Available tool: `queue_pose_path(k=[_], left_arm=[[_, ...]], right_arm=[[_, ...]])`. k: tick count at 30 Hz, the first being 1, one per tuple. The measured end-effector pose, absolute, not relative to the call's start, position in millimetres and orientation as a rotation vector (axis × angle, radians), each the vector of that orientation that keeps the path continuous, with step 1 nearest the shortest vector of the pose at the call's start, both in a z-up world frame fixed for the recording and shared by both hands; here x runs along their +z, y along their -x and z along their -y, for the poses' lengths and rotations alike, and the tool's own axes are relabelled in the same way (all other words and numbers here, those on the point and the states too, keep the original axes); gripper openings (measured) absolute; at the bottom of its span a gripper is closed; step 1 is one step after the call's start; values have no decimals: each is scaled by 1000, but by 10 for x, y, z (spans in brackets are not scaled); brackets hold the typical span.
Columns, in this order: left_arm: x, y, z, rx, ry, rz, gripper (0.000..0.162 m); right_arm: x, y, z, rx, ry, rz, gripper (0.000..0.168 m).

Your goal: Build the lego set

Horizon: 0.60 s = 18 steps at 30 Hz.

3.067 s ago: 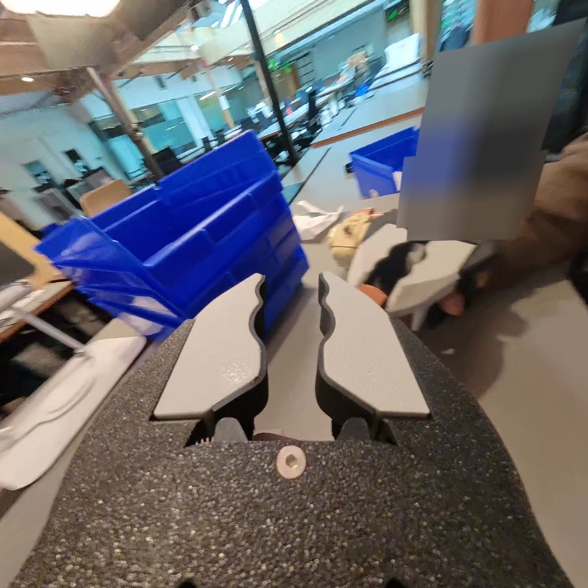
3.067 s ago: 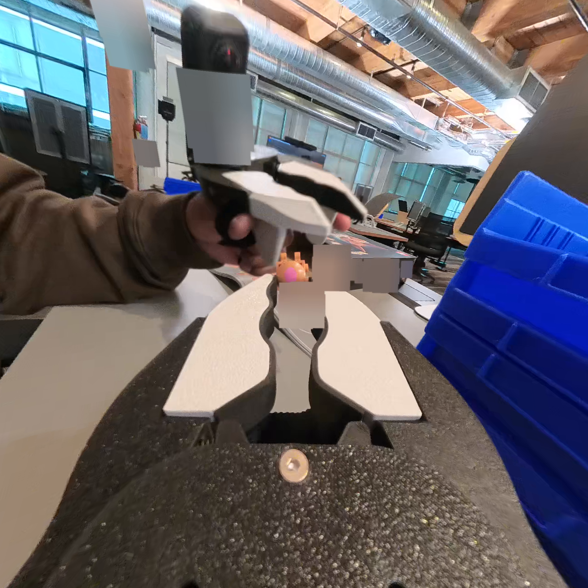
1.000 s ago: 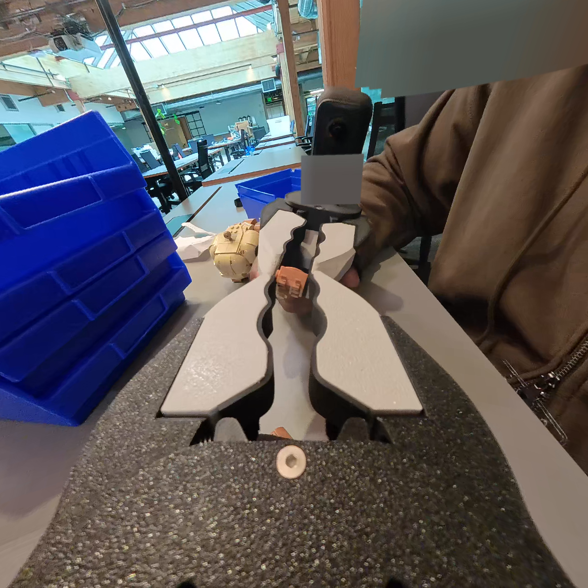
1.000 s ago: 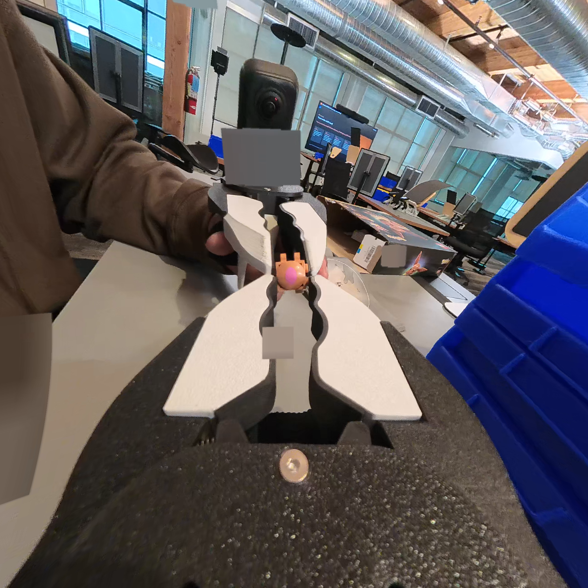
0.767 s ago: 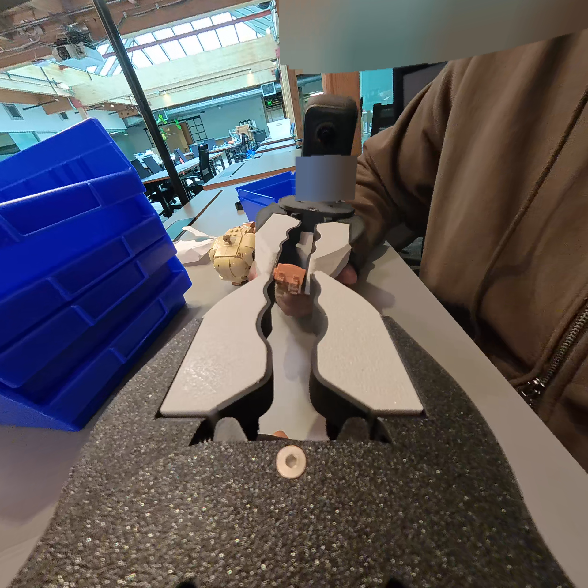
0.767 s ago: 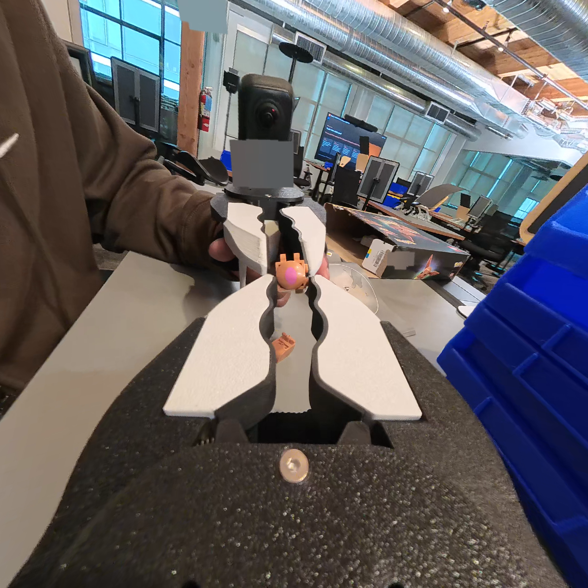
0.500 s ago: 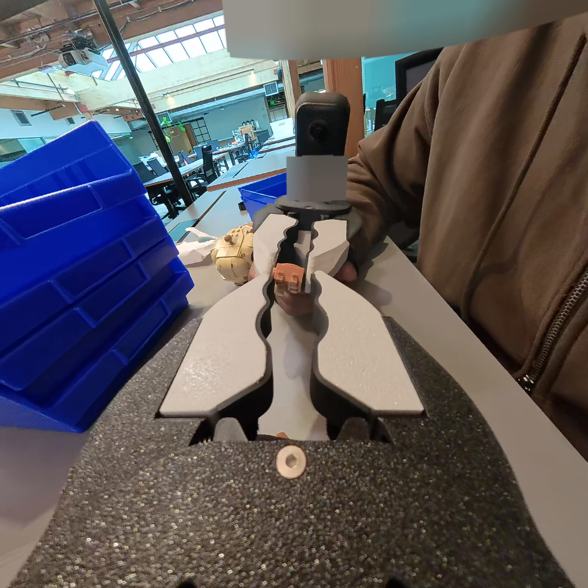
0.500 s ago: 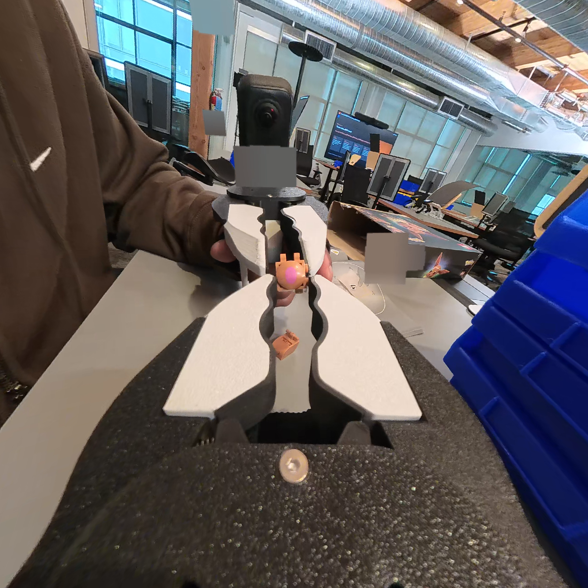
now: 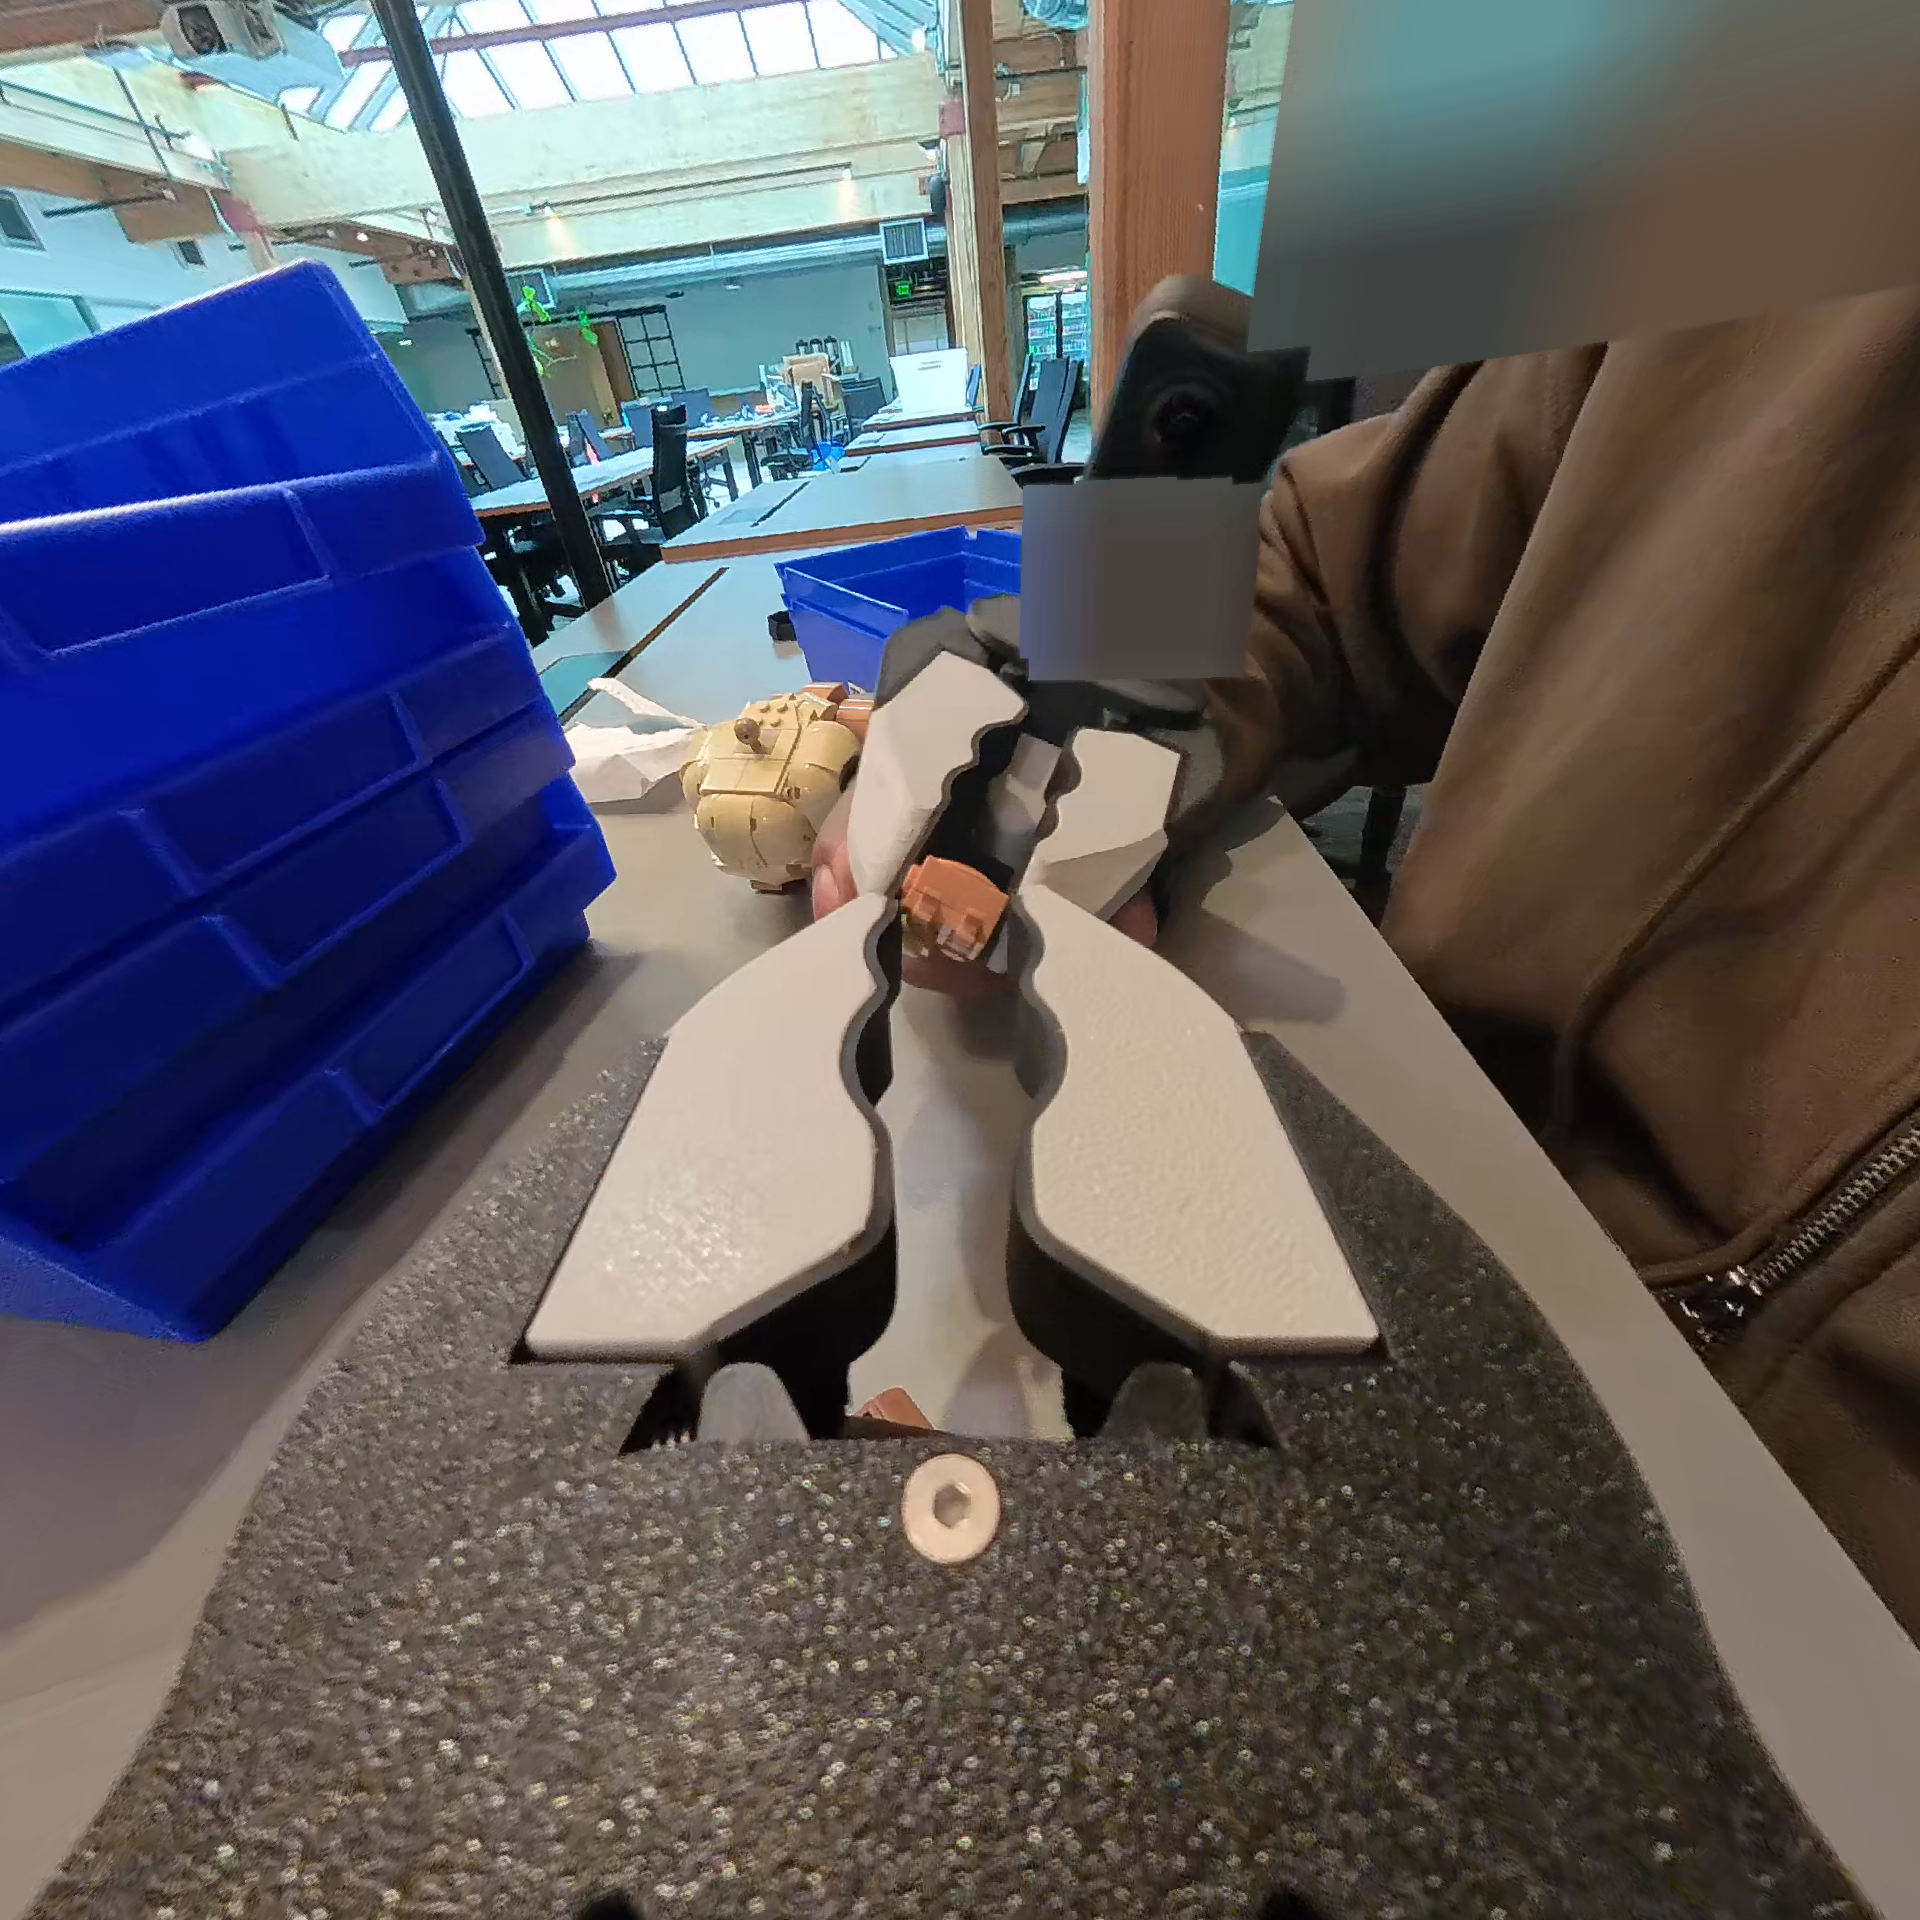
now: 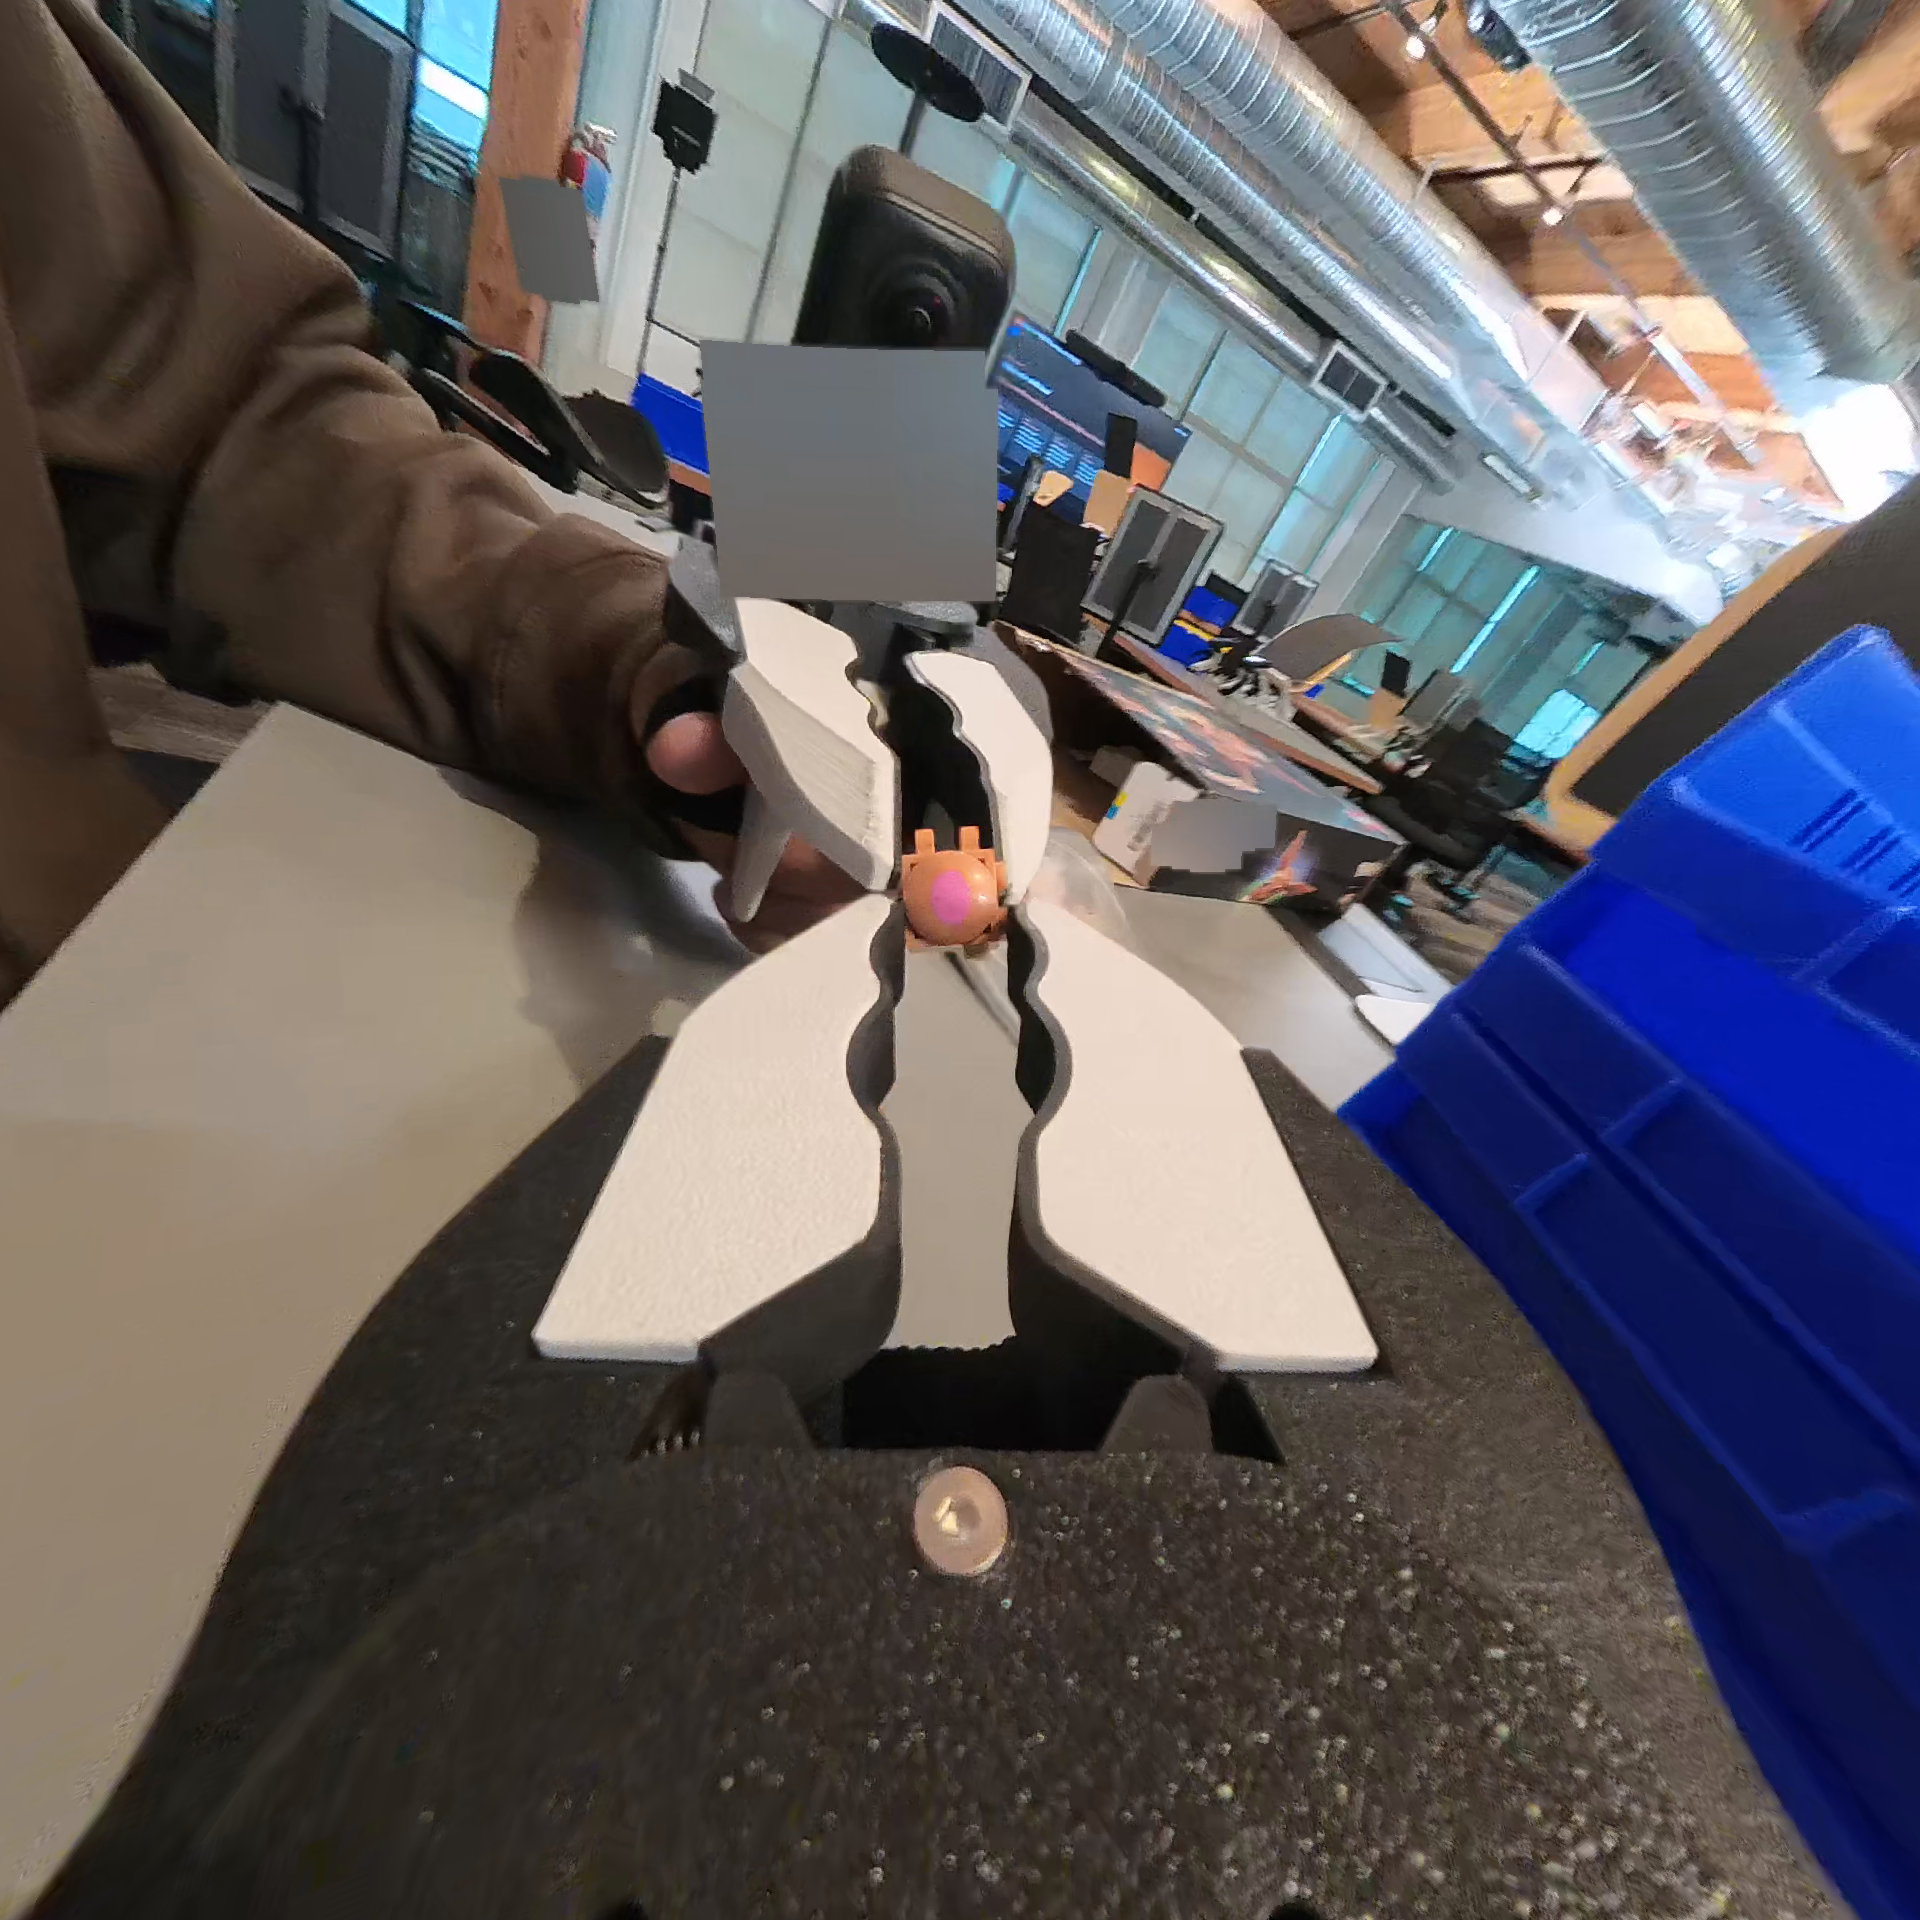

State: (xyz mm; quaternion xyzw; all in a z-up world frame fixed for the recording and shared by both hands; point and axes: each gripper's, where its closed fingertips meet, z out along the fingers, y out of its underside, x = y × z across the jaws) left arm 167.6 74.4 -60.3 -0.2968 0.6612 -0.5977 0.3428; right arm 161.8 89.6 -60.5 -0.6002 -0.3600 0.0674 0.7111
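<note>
A small orange lego piece (image 10: 951,896) with a pink spot sits between the fingertips of my right gripper (image 10: 954,920), which is shut on it above the grey table (image 10: 260,987). My left gripper (image 9: 954,914) faces it tip to tip. Its jaws are narrowed and flank the same piece (image 9: 951,902); I cannot tell whether they press it. A tan lego model (image 9: 764,800) lies on the table behind. Another small orange piece (image 9: 888,1408) lies on the table under my left gripper.
A stack of blue bins (image 9: 260,779) stands left of my left gripper and shows in the right wrist view (image 10: 1714,1039) too. A person's brown sleeve (image 9: 1662,831) fills the other side. A printed box (image 10: 1226,748), white paper (image 9: 623,743) and another blue bin (image 9: 883,603) lie farther back. The grippers are tip to tip, or close to it. The tan lego model (image 9: 764,800) is about 20 cm from both grippers' fingertips.
Over three seconds the grippers came together tip to tip and my left jaws narrowed. In the last half second the right gripper tilted with the orange piece; the loose piece left the right wrist view.
</note>
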Motion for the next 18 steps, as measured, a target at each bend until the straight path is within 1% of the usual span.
queue_pose_path(k=[8, 14, 18], left_arm=[[-568, -1694, -765, -1674, 903, -1703, 19], [-580, -1688, -747, -1736, 950, -1723, 10], [-584, -1697, -767, -1743, 971, -1716, 9]], right_arm=[[-526, -1710, -897, -191, 1228, 848, 18], [-534, -1712, -898, -312, 1194, 885, 18], [-554, -1722, -914, -345, 1197, 896, 18]])
